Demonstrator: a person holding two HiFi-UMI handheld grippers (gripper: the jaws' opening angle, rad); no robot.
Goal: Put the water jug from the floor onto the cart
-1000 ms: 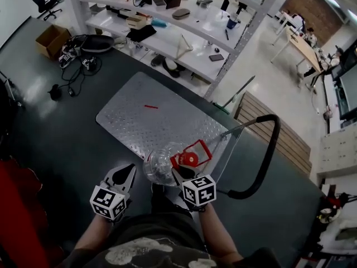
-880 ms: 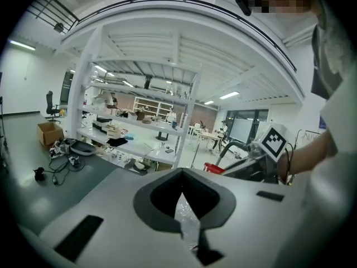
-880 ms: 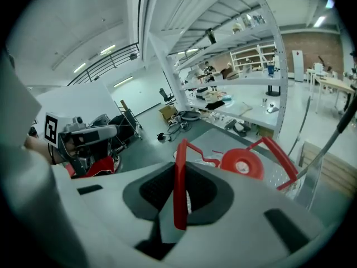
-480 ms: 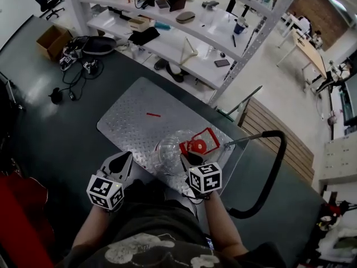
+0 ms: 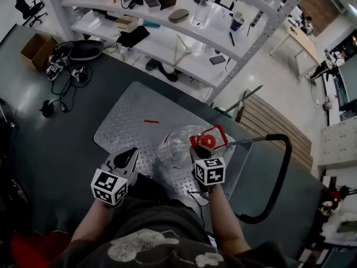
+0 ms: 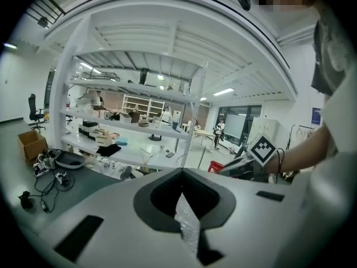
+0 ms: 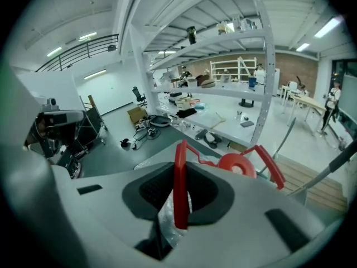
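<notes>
A clear water jug [image 5: 176, 146] with a red cap [image 7: 237, 164] hangs by its red carry handle [image 5: 208, 138] over the near end of the cart's metal deck [image 5: 125, 128]. My right gripper [image 5: 196, 150] is shut on that handle [image 7: 179, 178], which stands upright between the jaws in the right gripper view. Its jaws have just opened a little further, with the handle still between them. My left gripper [image 5: 130, 154] floats beside the jug on its left, apart from it, jaws closed together with nothing held. Through its narrow slit [image 6: 187, 219] I see only the patterned deck.
The cart's black push bar [image 5: 281, 175] curves at the right. A small red stick [image 5: 151, 121] lies on the deck. White shelving [image 5: 184, 29] full of items stands behind the cart. Cables and a bag [image 5: 75, 52] lie on the floor at the left; a wooden pallet [image 5: 268, 121] lies at the right.
Both grippers have moved forward toward the cart, carrying the jug from its near edge to above the deck. The red handle stays in the right gripper.
</notes>
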